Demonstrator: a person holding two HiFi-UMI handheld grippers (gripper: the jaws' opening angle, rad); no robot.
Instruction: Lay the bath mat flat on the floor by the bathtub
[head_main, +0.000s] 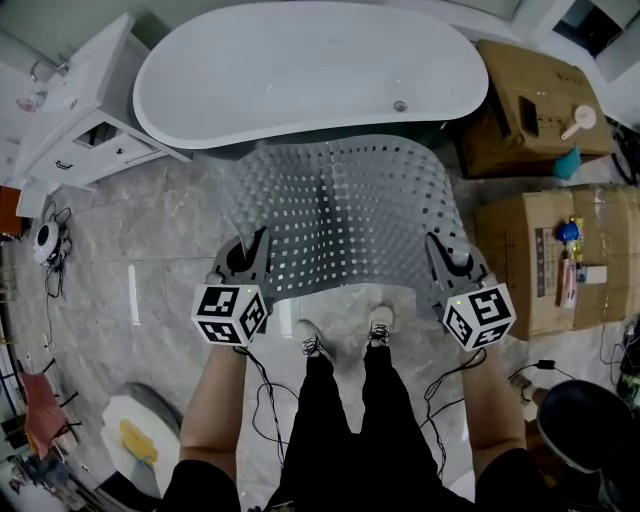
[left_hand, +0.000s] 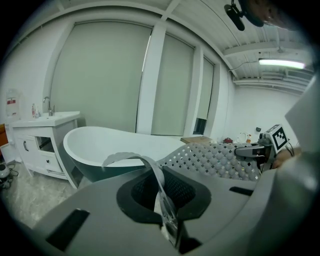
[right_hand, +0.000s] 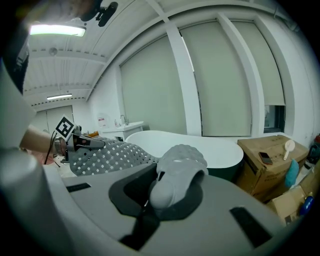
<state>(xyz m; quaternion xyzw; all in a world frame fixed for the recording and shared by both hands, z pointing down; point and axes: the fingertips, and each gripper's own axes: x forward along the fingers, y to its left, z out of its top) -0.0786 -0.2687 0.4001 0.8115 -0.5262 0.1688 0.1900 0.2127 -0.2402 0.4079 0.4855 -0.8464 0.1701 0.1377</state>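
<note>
step: looks like the lowering bit | left gripper (head_main: 258, 245) clamped on one near corner of the bath mat (head_main: 345, 210), right gripper (head_main: 436, 250) on the other | it arches ahead of both jaws toward the bathtub (head_main: 300, 70), not yet on the floor (head_main: 150, 235) | next: probably drop both corners evenly, then let go

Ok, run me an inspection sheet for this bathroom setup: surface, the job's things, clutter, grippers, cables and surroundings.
Surface: grey marbled tile floor, bare beside the mat.
Job's things: grey perforated bath mat, held up and arched, its far edge by the white bathtub; not yet flat.
Clutter: cardboard boxes at the right with small items on top.
Grippers: left gripper shut on the mat's near left corner; right gripper shut on the near right corner.
Cables: black cables trail beside the person's legs.
Surroundings: white vanity left of the tub; windows with blinds behind it.
</note>
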